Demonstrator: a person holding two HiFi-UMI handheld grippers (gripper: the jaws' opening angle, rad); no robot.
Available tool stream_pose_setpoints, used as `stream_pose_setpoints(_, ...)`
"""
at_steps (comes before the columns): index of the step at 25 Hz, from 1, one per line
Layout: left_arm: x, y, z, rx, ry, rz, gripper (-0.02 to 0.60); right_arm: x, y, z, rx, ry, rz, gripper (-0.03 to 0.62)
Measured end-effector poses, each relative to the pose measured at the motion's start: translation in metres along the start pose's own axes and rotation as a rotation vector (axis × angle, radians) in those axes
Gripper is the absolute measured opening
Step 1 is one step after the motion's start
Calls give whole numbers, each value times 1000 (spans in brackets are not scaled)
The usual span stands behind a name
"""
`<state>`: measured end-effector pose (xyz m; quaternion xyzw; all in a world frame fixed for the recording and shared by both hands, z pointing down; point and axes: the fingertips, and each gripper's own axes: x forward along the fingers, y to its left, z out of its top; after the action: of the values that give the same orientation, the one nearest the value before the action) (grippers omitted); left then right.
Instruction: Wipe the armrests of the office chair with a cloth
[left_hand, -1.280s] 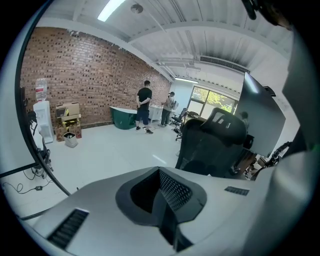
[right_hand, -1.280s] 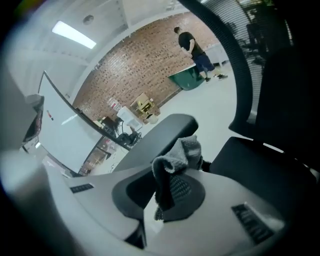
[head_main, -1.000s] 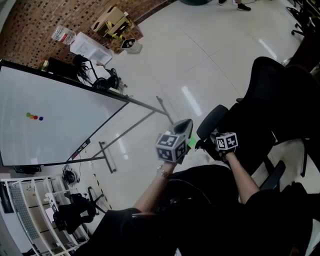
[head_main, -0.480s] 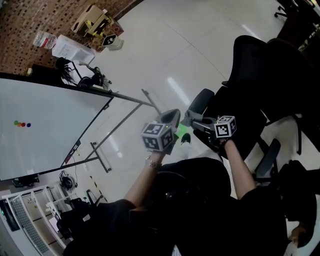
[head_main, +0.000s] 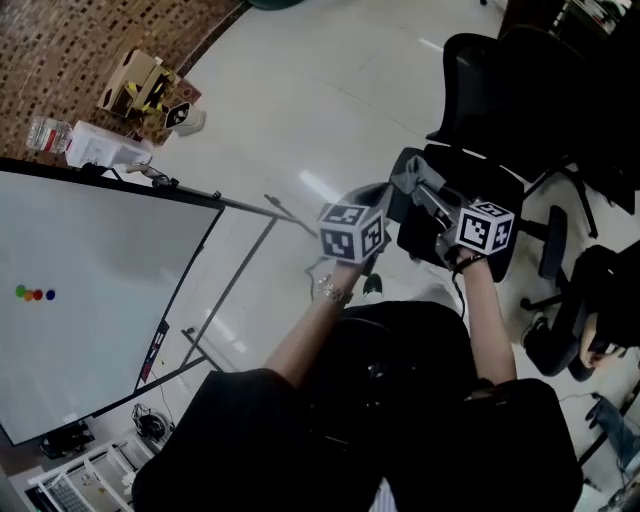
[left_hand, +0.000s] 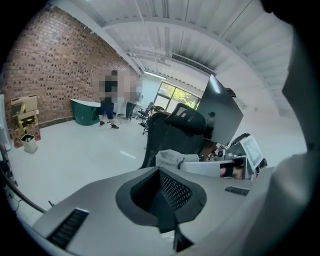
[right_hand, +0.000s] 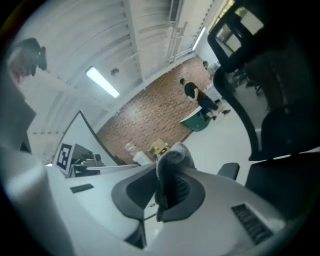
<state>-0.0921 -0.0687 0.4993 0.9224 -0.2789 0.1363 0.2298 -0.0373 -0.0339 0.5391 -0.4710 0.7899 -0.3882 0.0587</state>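
Cloth pinched in right gripper, lower part hidden btwn jaws.

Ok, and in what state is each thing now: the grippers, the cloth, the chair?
Left gripper: jaws together, holding nothing.
Right gripper: shut on the cloth.
Cloth: pinched, bunched above the jaws.
Office chair: upright, nobody sitting.
Whiteboard: standing, nearly blank.
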Motion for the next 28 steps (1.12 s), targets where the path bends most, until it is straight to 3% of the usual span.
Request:
stream_pose_setpoints(3, -14, -5, -20, -15, 34, -54, -2, -9, 14, -15, -71, 3, -207, 18)
stream_pose_setpoints(5, -17, -16, -37, -26, 69, -90, -2, -26, 21, -27, -76, -24, -297, 18)
stream_pose_setpoints(11, -17, -72, -62, 2, 124, -218, -2, -71, 24, -64, -47, 12, -431, 17)
stream_pose_setpoints(18, -9, -117, -58, 58, 111, -266, -2, -99, 33, -59, -78, -18, -423, 17)
stream_pose_setpoints(28, -3, -140, -79, 79, 146, -240, -2, -132, 24, -56, -56, -39, -388, 17)
